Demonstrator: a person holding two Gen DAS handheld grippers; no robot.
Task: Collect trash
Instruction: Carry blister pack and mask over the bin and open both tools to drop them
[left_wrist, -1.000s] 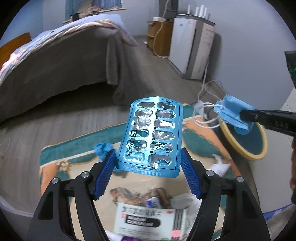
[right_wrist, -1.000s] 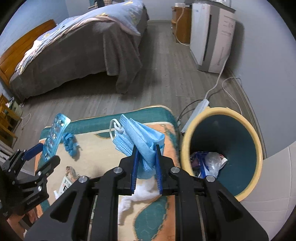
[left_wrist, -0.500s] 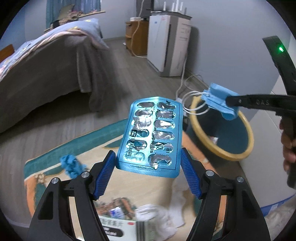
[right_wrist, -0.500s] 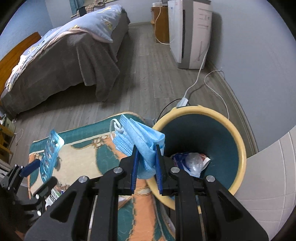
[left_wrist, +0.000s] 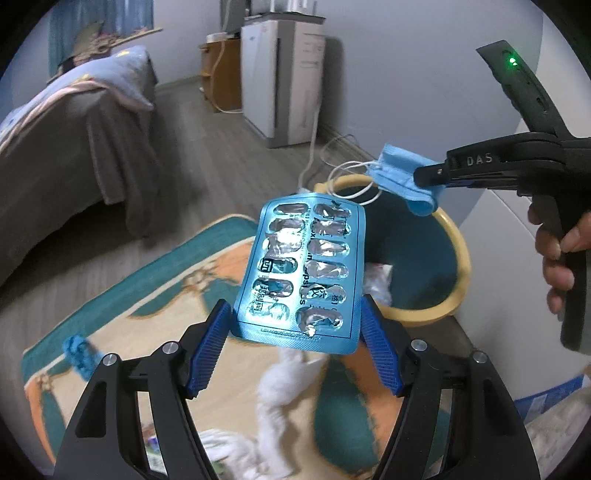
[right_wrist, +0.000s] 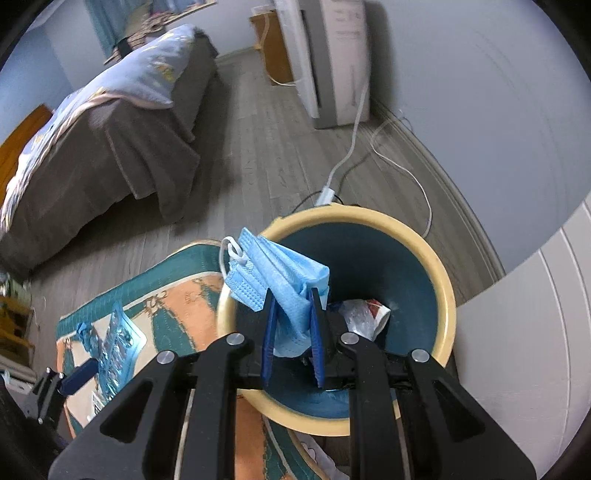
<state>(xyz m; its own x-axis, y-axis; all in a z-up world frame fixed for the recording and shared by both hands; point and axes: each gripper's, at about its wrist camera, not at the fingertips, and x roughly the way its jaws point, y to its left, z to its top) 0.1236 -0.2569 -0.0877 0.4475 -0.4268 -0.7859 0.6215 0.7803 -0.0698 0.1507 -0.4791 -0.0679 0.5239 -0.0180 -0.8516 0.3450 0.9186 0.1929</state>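
My left gripper (left_wrist: 295, 328) is shut on an empty blue blister pack (left_wrist: 301, 269) and holds it upright above the rug, just left of the trash bin (left_wrist: 458, 258). My right gripper (right_wrist: 291, 332) is shut on a folded blue face mask (right_wrist: 280, 280) and holds it over the bin's (right_wrist: 439, 269) open mouth. The bin is teal inside with a yellow rim and has crumpled wrappers (right_wrist: 364, 314) at the bottom. The mask (left_wrist: 402, 177) and right gripper also show in the left wrist view, above the bin.
A patterned teal and orange rug (left_wrist: 166, 295) carries a white cloth (left_wrist: 280, 391) and a blue scrap (left_wrist: 79, 350). A bed (right_wrist: 96, 147) stands at the left, a white appliance (right_wrist: 332, 55) and cable (right_wrist: 351, 147) behind the bin, a white panel (right_wrist: 517, 332) at the right.
Both grippers have moved right towards the bin. The mask has gone from over the rug to over the bin's mouth. The blister pack is closer to the bin.
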